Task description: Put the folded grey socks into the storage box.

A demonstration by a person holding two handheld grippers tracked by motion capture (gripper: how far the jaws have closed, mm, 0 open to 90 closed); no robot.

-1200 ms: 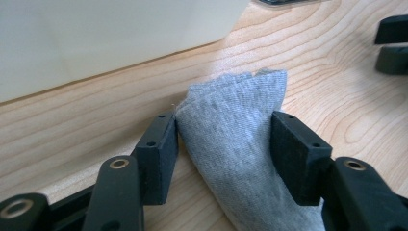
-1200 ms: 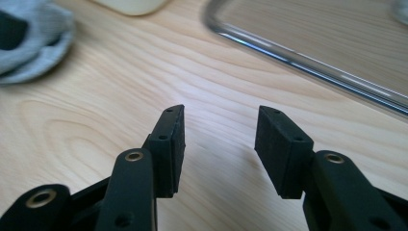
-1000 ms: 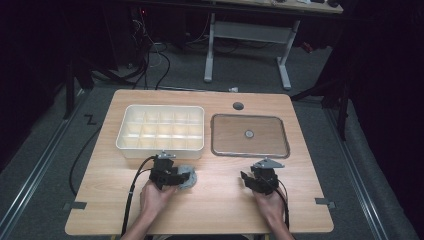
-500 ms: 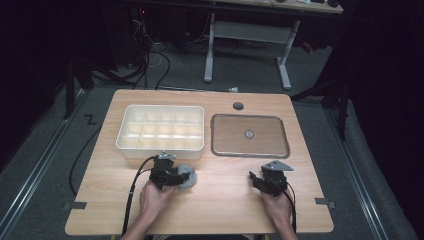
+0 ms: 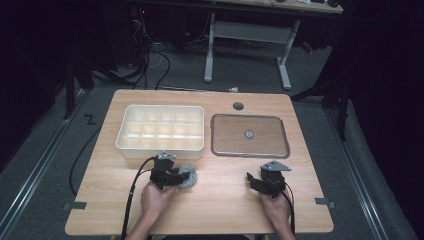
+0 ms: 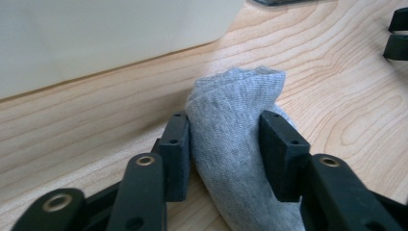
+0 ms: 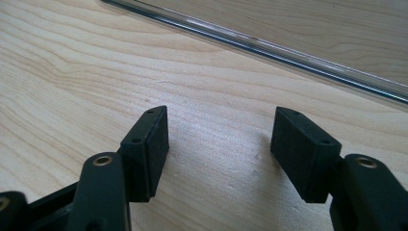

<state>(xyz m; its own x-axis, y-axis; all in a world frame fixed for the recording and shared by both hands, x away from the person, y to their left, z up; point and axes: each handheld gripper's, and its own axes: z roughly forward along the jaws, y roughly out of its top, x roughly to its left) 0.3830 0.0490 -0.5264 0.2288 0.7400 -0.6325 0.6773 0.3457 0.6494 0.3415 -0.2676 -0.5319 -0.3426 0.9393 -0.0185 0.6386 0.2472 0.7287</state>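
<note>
— Dark room all around, cables on the floor; what's on the wooden surface (image 5: 220, 205)?

— A white compartment box (image 5: 161, 128), every cell bare, and beside it a clear lid (image 5: 250, 136) lying flat.

— And your tongs?

— My left tongs (image 6: 225, 140) are pinching a rolled grey sock (image 6: 235, 144) that lies on the wood just in front of the box. My right tongs (image 7: 219, 144) stand spread over bare wood, near the lid's edge.

— How far along?

— Barely begun, I'd judge: sock gripped but not lifted, nothing in the box.

— Any change?

— My right hand has slid out toward the surface's right edge; the left has stayed put.
</note>
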